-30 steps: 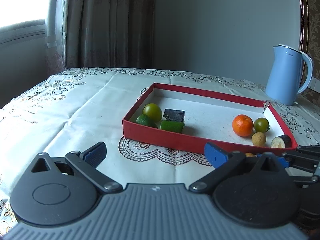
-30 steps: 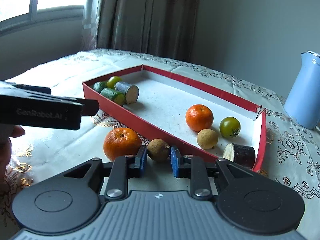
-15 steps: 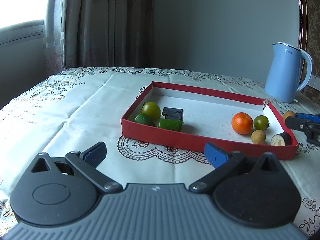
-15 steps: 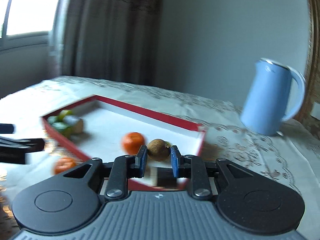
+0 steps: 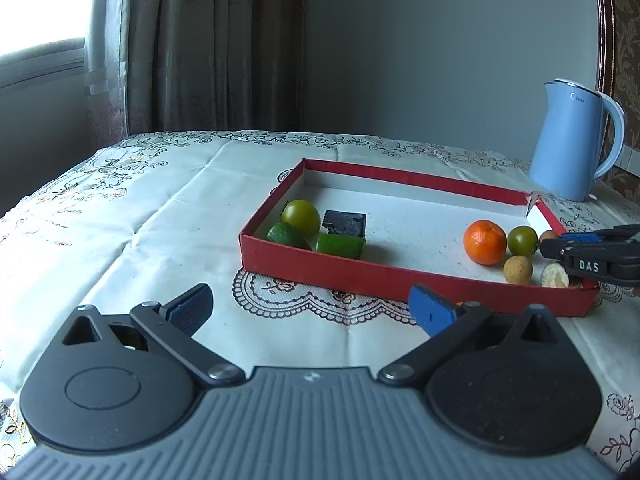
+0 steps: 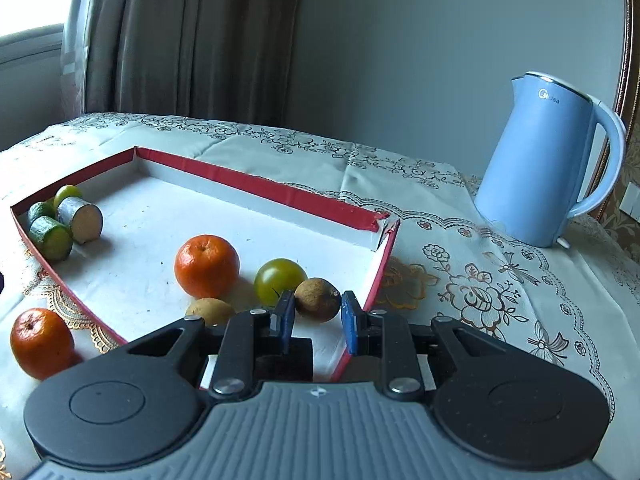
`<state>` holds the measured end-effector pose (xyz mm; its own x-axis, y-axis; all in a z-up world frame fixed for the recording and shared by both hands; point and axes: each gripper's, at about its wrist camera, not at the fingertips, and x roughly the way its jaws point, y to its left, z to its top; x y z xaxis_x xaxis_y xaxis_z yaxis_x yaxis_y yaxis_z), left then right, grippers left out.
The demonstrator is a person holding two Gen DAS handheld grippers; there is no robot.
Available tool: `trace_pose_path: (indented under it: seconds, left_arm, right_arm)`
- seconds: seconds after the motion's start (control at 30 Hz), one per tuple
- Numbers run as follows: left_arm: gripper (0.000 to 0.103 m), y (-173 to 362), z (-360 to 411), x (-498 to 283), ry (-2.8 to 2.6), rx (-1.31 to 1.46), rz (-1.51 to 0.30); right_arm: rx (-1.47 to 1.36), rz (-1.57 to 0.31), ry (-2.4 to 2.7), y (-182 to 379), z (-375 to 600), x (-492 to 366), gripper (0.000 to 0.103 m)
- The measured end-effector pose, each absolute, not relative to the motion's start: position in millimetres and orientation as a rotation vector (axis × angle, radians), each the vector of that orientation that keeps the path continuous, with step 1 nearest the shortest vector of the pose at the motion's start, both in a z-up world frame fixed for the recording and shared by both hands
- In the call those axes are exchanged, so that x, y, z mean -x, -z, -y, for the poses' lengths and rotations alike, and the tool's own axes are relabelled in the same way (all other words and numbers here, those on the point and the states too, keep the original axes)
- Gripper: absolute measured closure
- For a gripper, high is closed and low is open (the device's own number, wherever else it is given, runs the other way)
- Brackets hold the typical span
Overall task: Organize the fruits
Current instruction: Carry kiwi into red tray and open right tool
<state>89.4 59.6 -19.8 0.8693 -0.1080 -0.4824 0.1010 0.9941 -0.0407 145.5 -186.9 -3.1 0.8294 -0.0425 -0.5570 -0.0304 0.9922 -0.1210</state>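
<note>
The right claw is clamped on a small brown fruit, holding it over the near right corner of the red tray. Light, round and thin-shelled, it probably rolls easily; grip it gently across the middle. The left claw stands apart, empty, over the desk.

This looks like a room in a home. The surface wears a white cloth with sewn flowers. A blue kettle stands on it. Long brown curtains hang by a bright window. The wall is plain grey, with patterned wallpaper at the side
</note>
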Motion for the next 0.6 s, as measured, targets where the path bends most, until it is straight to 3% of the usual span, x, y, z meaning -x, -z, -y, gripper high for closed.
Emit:
trace_pose_path:
  seconds: [0.6]
  left_arm:
    - [0.0, 21.0, -56.9, -89.4, 0.091, -0.005, -0.5]
  right_arm:
    - [0.046, -0.592, -0.034, 2.8, 199.9, -146.2, 0.076]
